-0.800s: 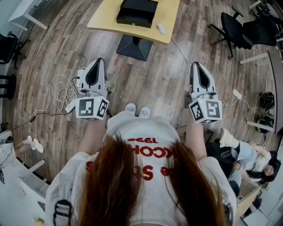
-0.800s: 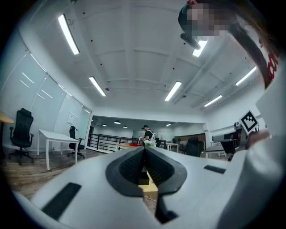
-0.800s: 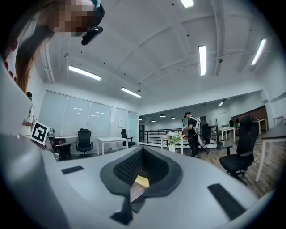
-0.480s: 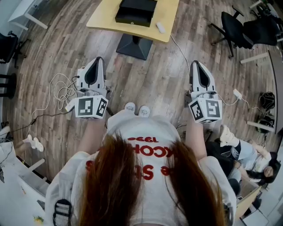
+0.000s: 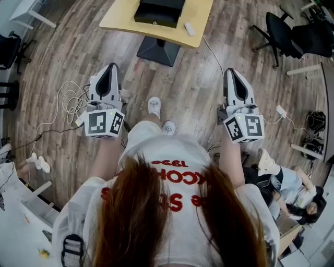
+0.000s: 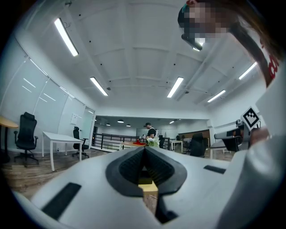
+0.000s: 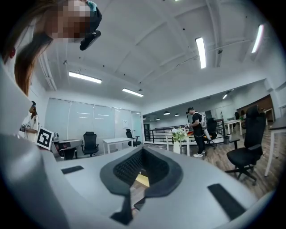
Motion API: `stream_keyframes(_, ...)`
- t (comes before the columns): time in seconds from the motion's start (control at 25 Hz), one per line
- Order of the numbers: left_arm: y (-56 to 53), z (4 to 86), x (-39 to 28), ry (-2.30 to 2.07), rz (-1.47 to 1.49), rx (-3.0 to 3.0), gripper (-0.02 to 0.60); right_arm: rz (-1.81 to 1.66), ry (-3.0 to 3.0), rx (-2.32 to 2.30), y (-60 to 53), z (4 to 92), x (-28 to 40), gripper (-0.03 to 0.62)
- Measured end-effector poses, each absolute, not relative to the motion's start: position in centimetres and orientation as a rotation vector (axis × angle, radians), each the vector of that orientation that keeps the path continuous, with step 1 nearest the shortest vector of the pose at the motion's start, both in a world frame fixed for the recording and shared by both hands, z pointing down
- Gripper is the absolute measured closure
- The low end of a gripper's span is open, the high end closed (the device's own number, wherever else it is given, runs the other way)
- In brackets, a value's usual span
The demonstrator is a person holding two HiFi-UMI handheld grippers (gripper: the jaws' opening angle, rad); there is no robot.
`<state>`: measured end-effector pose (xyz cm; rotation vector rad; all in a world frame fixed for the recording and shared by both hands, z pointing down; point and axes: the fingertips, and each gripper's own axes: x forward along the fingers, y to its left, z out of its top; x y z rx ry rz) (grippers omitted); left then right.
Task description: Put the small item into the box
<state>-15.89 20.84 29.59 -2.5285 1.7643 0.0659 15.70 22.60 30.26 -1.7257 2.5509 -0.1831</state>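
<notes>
A black box point(image 5: 159, 11) stands on a yellow table point(image 5: 122, 18) at the top of the head view. The small white item point(image 5: 189, 29) lies on the table just right of the box. I hold both grippers at waist height over the wooden floor, well short of the table. My left gripper point(image 5: 110, 68) points forward with its jaws together and nothing between them. My right gripper point(image 5: 232, 72) is likewise shut and empty. In the gripper views, the left gripper point(image 6: 144, 150) and right gripper point(image 7: 142, 152) point across the office, with a strip of yellow table showing through each.
The table's dark pedestal base point(image 5: 155, 51) sits on the floor ahead. White cables point(image 5: 70, 104) lie on the floor at left. A black office chair point(image 5: 279, 31) stands at upper right. A person point(image 5: 292, 182) sits on the floor at right. The holder's shoe point(image 5: 154, 106) is stepping forward.
One foot has stepped forward toward the table. The left gripper has shifted slightly left and forward. Both grippers stay shut.
</notes>
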Motion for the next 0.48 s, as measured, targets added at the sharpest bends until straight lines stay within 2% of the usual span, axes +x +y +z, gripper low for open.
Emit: stream_keyframes(0.48,8.2,29.7,-14.4,1.645,0.114,-2.602,0.575,-0.180,2.516,-1.782,11.6,30.2,15.4,0.589)
